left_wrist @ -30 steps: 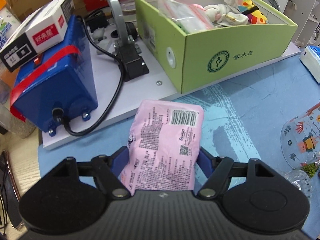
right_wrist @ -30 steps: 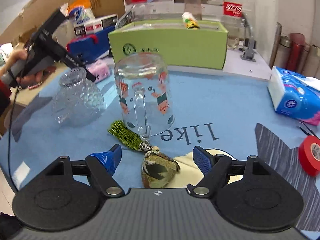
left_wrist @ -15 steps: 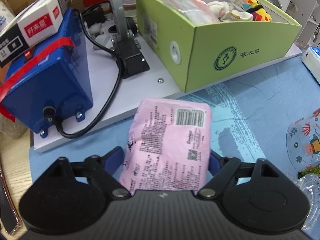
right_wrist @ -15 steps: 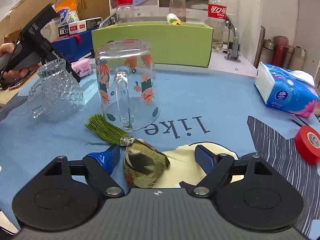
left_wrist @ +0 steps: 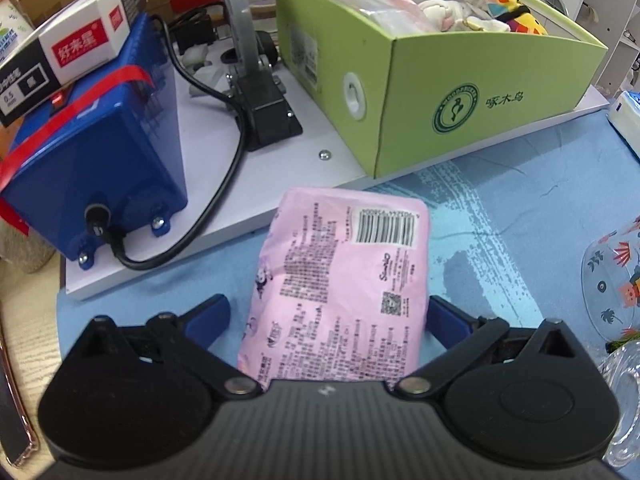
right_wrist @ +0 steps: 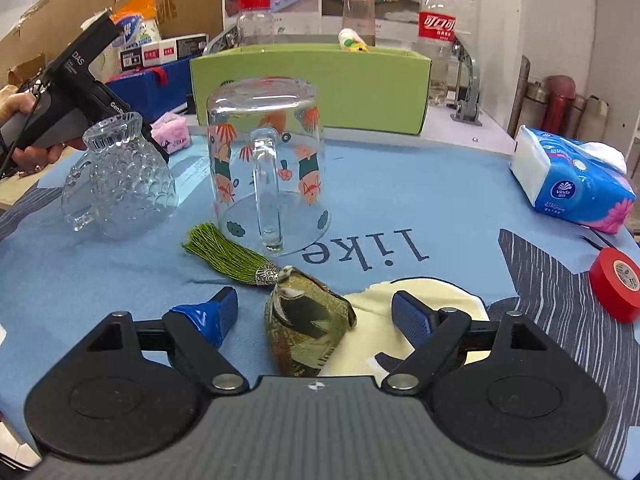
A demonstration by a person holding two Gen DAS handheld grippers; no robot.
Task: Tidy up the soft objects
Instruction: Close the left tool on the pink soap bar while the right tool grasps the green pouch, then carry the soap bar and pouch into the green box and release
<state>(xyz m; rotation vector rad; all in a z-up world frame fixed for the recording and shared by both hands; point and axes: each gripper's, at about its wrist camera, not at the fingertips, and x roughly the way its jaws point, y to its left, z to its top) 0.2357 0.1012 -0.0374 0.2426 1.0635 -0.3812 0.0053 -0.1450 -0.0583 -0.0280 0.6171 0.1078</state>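
A pink soft tissue pack (left_wrist: 340, 288) lies on the blue mat between the fingers of my left gripper (left_wrist: 328, 316). The left finger stands clear of the pack; the right finger is at its edge. The gripper is open. The pack also shows far left in the right wrist view (right_wrist: 173, 135). A green box (left_wrist: 460, 92) holding soft toys stands beyond it. My right gripper (right_wrist: 314, 312) is open around a green brocade sachet (right_wrist: 306, 332) with a green tassel (right_wrist: 224, 252), touching neither side.
A blue machine (left_wrist: 88, 160) with a cable and small cartons sits left of the box on a white board. An upturned printed glass mug (right_wrist: 266, 164) and a knobbly glass jug (right_wrist: 120, 184) stand ahead. A blue tissue pack (right_wrist: 572, 184) and red tape roll (right_wrist: 618, 284) lie right.
My left gripper's fingers have spread away from the pink pack, which now rests on the mat. My right gripper has moved forward so its open fingers flank the sachet.
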